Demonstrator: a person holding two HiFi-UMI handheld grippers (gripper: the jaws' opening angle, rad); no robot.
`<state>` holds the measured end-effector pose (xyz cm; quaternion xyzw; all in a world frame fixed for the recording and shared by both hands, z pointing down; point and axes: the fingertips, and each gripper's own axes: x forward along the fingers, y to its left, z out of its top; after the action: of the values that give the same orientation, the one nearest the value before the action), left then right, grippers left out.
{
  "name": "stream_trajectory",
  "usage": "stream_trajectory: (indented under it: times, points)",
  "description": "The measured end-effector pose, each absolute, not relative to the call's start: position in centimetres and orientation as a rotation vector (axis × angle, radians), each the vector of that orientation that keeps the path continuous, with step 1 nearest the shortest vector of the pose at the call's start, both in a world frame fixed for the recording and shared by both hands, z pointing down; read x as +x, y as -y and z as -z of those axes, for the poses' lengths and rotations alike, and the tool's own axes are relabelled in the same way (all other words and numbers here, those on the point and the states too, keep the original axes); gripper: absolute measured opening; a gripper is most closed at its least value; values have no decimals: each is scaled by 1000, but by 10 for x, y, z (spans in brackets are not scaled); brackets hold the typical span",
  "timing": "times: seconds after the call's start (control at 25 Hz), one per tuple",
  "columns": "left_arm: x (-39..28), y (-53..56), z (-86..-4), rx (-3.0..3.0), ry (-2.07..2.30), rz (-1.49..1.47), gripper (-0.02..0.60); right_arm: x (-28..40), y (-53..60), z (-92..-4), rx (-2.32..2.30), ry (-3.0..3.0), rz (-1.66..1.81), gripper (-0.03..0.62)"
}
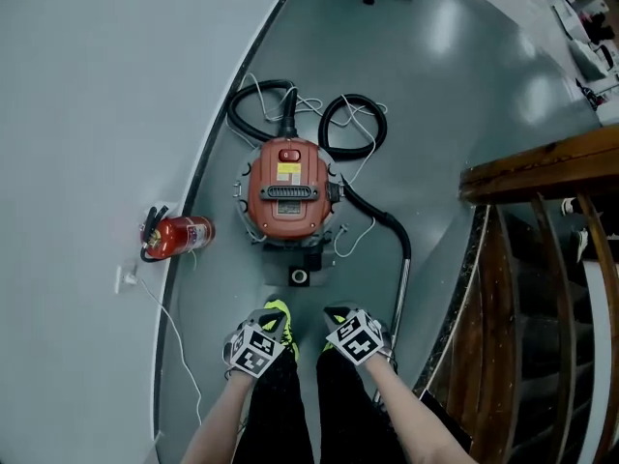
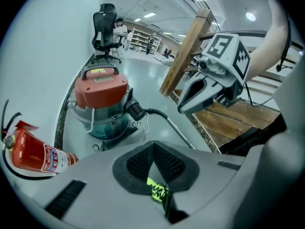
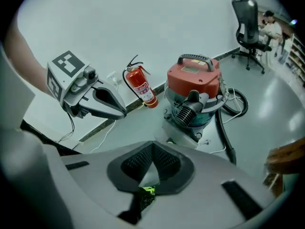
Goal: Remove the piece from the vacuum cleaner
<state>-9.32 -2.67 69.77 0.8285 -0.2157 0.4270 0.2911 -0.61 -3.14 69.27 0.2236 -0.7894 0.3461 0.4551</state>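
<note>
My left gripper [image 2: 153, 160] and my right gripper [image 3: 152, 159] are both shut with nothing in them, and the vacuum cleaner [image 1: 288, 189] sits on the floor [image 1: 464, 114] ahead, untouched, nothing taken off yet.

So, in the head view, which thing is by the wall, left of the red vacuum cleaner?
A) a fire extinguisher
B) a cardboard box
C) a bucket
A: a red fire extinguisher stands at the foot of the wall, left of the vacuum cleaner.
</note>
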Motion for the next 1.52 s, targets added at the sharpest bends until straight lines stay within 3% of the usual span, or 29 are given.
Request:
stream_trajectory:
  times: [0.6,1.52]
  points:
    - [-96,49,-574,2198,671,-1000,9,-7,34,-579,619,1999,-949,15]
    - [-85,39,-460,2189,641,-806,9,-27,28,-459,697,2115,-962,15]
